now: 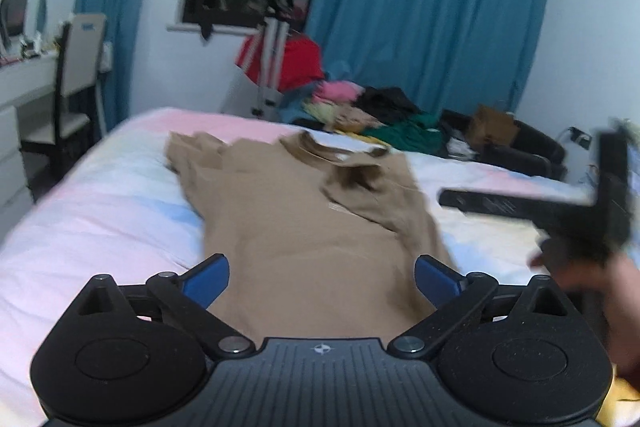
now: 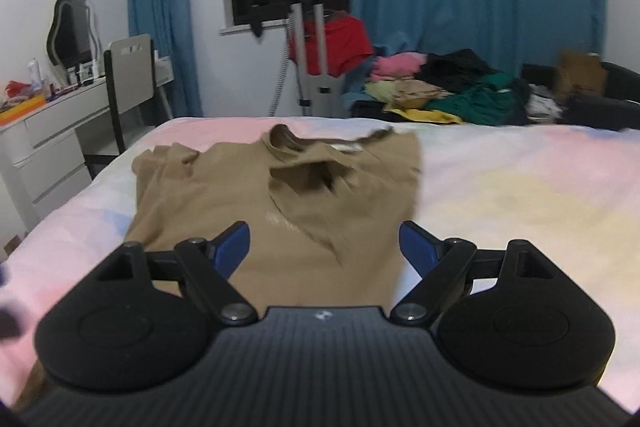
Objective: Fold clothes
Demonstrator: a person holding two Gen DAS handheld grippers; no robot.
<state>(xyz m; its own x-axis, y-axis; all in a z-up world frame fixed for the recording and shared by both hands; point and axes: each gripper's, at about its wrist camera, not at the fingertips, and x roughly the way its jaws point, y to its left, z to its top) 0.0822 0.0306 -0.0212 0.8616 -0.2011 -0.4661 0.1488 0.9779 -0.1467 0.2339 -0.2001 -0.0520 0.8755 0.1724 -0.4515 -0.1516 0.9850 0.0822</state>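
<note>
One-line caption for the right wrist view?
Open right tool above a tan shirt with one sleeve folded in, on a pastel bed.

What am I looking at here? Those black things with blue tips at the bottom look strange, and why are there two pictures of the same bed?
No robot here: a person holds a hand tool in each hand, each carrying a camera looking along its fingers. One picture comes from the left claw, the other from the right claw. Both are open and hold nothing. On the bed lies a tan shirt, one sleeve already folded in. A pile of clothes waits behind.
</note>
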